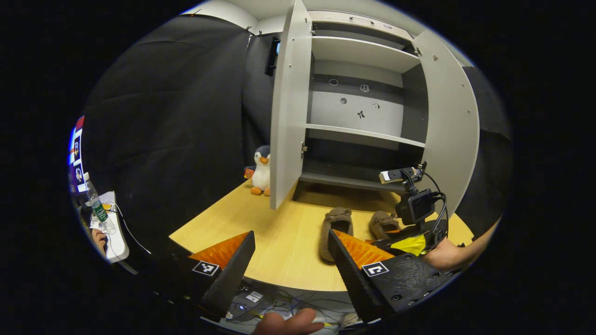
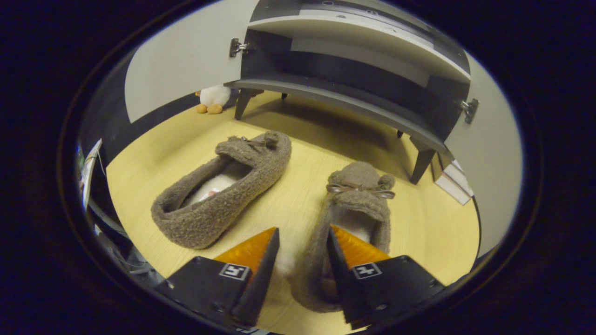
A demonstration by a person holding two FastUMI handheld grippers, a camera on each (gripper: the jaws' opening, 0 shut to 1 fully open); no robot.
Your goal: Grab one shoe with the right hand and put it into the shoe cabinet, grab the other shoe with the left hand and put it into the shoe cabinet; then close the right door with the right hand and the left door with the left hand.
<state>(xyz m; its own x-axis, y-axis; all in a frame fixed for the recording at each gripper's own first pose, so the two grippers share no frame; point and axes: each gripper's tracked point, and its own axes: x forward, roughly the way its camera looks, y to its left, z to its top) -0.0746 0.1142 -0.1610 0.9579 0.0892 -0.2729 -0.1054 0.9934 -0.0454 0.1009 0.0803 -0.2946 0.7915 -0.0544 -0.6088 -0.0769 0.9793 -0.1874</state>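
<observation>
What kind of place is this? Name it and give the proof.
Likely a staged recording booth, not a home: black cloth wall, a small shoe cabinet standing on a wooden table, and loose cables under the table's edge.

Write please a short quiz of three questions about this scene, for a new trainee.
1. True or false: both doors of the shoe cabinet are shut.
2. Which slipper does the right claw straddle? A) the right slipper B) the left slipper C) none
3. Fill in: beside the left door stands a toy ____.

Key
1. False, both stand open.
2. A; one finger is inside its heel opening, the other outside its wall, and the claw is not closed.
3. Penguin.
</observation>
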